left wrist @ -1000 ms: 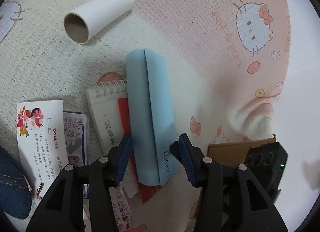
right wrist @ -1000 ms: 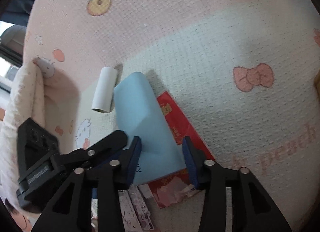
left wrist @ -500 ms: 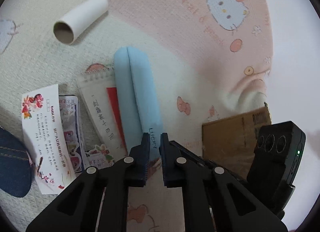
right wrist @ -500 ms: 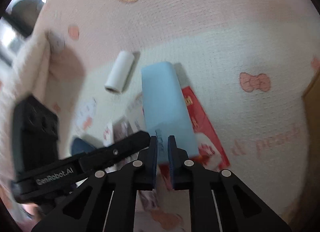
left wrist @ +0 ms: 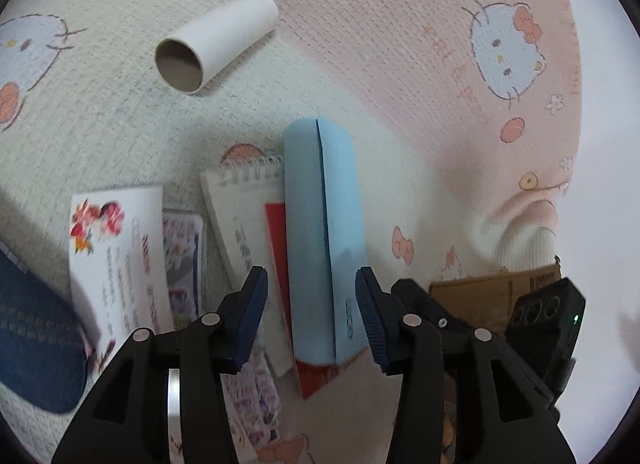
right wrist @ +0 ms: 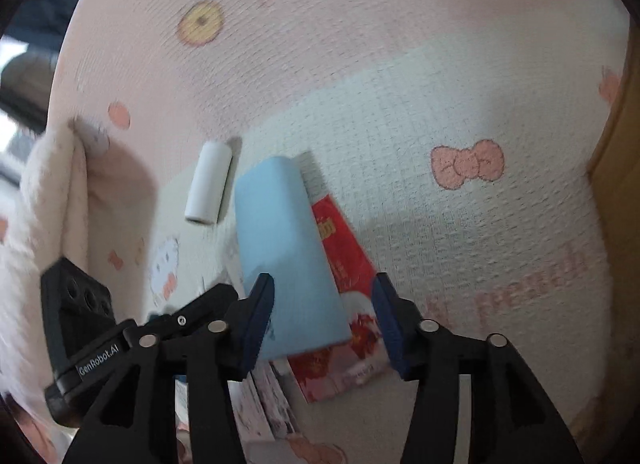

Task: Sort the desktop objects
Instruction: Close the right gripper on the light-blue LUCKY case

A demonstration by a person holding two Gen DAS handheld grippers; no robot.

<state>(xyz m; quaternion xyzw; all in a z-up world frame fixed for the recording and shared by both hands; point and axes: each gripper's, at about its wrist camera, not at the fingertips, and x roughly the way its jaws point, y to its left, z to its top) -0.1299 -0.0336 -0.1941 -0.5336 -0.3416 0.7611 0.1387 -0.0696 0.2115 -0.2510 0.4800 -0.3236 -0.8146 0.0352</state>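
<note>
Left gripper (left wrist: 308, 314): jaws opening, pads clear of everything; the near end of the light blue pencil case (left wrist: 324, 240) lies below and between them, untouched, so nothing is grasped. Right gripper (right wrist: 322, 320): jaws likewise opening, blue pads apart; the same case's near end sits in the gap, no pad pressing on it; released.

The pencil case lies lengthwise on the pink-and-cream cartoon-cat blanket (left wrist: 360, 43), seam up, its far end pointing away from both grippers; it rests on a red envelope (right wrist: 348, 264), which pokes out along its right side in the right wrist view and under its near end in the left wrist view. A spiral notepad (left wrist: 240, 215) lies just beside the case, on its left in the left wrist view, partly under the envelope; further left, a white printed card with flowers (left wrist: 116, 252) overlaps sticker sheets (left wrist: 184, 256); a dark blue denim item (left wrist: 36, 344) sits at the left edge. A cardboard tube (left wrist: 216, 47) lies alone on the blanket, well apart from the pile, its open end toward the camera. A brown cardboard box (left wrist: 492, 296) shows behind the right gripper's body in the left wrist view; the picture there is slightly blurred.
</note>
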